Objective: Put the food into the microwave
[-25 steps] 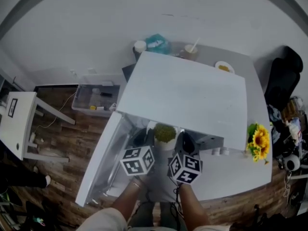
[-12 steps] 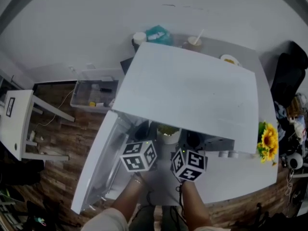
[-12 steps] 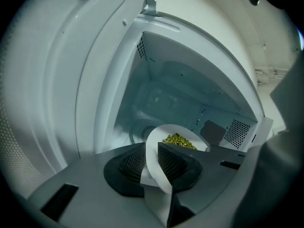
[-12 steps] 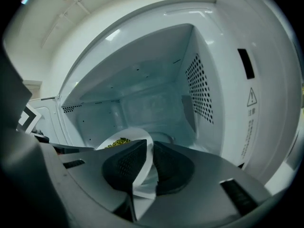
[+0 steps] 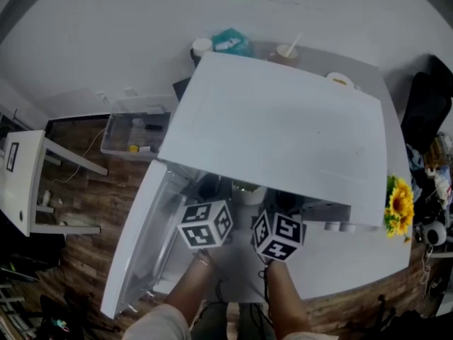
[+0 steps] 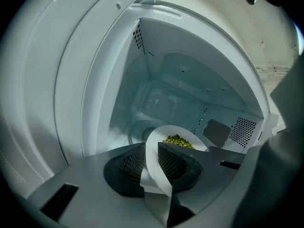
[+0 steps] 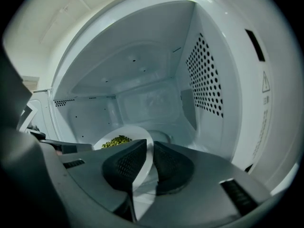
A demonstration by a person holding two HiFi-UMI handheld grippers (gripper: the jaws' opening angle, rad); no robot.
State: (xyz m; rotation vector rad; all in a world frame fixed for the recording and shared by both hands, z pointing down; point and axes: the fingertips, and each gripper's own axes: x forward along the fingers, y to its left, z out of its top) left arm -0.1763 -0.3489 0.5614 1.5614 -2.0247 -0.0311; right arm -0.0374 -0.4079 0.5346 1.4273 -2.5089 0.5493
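Presently catalogued, item by item.

1. Microwave (image 5: 276, 129): white, standing on a white table (image 5: 354, 268). Its door (image 5: 138, 239) is swung wide to the left in the head view. The cavity is pale and lit, with a perforated vent panel (image 7: 204, 75) on its right wall.

2. Plate (image 6: 156, 144): white and round, bearing a small heap of green food (image 6: 178, 140). The food is probably peas, though the detail is too fine to be sure. The plate sits at the mouth of the cavity, far edge inside and near edge toward the person. Whether its underside touches the oven floor cannot be told.

3. Left gripper (image 6: 151, 158): jaws clamped on the plate's left rim, with a ridged pad on each face of it.

4. Right gripper (image 7: 148, 158): jaws likewise clamped on the plate's right rim. The two grippers sit side by side in front of the opening. Their marker cubes (image 5: 205, 225) are close together but apart.

5. Forearms (image 5: 191, 289): two, entering from the bottom edge of the head view.

6. Behind the microwave, on the table: a cup with a straw (image 5: 287, 52), a teal packet (image 5: 230, 42), a white-lidded container (image 5: 202, 47) and a small dish (image 5: 340, 80) with something yellow in it.

7. Sunflowers (image 5: 400, 207): a yellow bunch at the table's right edge.

8. Floor (image 5: 78, 225): wood planks, carrying a clear plastic bin (image 5: 131, 134) beside the table. A white stand (image 5: 18, 183) is farther left.
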